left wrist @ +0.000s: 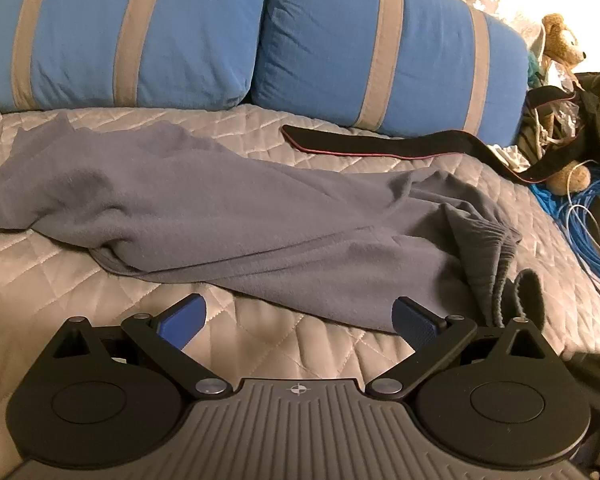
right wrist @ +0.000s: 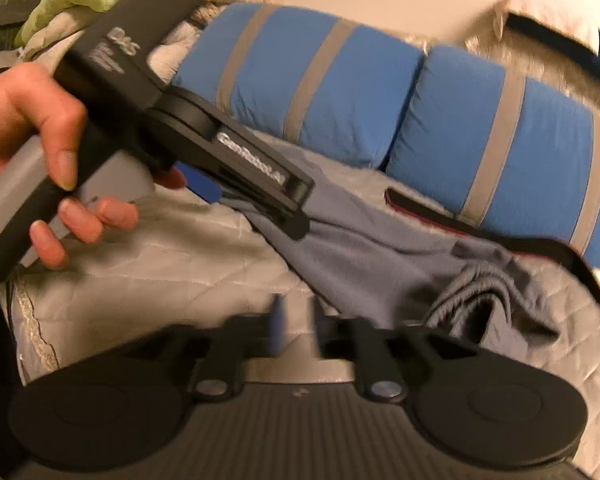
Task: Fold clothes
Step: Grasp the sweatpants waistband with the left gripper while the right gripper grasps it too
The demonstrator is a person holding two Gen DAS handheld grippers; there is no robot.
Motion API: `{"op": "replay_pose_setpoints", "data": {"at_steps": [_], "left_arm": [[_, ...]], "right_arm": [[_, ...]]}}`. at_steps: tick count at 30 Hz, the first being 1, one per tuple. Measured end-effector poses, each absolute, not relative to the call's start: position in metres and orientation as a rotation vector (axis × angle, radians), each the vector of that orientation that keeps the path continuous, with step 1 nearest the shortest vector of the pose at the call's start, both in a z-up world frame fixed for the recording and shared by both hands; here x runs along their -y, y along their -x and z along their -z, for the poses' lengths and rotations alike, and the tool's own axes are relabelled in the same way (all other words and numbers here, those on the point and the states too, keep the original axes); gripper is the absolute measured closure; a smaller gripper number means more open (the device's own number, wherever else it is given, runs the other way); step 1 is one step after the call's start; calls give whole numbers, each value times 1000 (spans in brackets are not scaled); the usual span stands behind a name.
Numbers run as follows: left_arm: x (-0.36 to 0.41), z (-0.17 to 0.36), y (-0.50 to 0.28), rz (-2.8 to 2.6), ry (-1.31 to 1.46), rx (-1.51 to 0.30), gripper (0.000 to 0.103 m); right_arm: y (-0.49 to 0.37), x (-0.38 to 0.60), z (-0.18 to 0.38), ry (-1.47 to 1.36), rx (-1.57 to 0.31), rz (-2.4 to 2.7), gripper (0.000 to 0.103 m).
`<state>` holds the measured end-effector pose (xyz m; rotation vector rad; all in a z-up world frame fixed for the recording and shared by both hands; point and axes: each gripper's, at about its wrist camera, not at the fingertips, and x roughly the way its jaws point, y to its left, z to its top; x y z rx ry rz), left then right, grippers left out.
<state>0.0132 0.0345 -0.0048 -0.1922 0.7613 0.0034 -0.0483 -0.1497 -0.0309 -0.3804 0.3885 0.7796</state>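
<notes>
A grey-blue fleece garment (left wrist: 228, 208) lies crumpled across the quilted bedspread (left wrist: 60, 280), its ribbed waistband (left wrist: 484, 248) bunched at the right. My left gripper (left wrist: 300, 312) is open wide just in front of the garment's near edge, holding nothing; its right finger (left wrist: 414, 320) is close to the cloth. In the right wrist view a hand (right wrist: 32, 152) holds that left gripper (right wrist: 252, 204) over the garment (right wrist: 360, 248). My right gripper (right wrist: 296, 320) is blurred, its fingers a narrow gap apart with only bedspread between them, left of the waistband (right wrist: 460, 296).
Two blue pillows with grey stripes (left wrist: 380, 48) line the back of the bed. A black strap with red edging (left wrist: 380, 144) lies behind the garment. A teddy bear (left wrist: 560, 40), coiled blue cable (left wrist: 580, 232) and dark clutter sit off the right side.
</notes>
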Motion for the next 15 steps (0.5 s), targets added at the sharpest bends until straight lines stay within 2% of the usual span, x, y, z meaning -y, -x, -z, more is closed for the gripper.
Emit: {"op": "replay_pose_setpoints", "data": {"at_steps": [1,8,13,15], "left_arm": [[-35,5,-13,1,198,-762,1],[-35,6,-17,42,225,-776,2],[-29,6,-27,158,282,-774,2],[-22,5,-32,205,282,-760,2]], "right_arm": [[47,151,28,375,-375,-769,39],[27,167,16,300,-368,-621,25],[15,178,11,290,-406,-495,3],[11,184,11,285,-425,-450,0]]}}
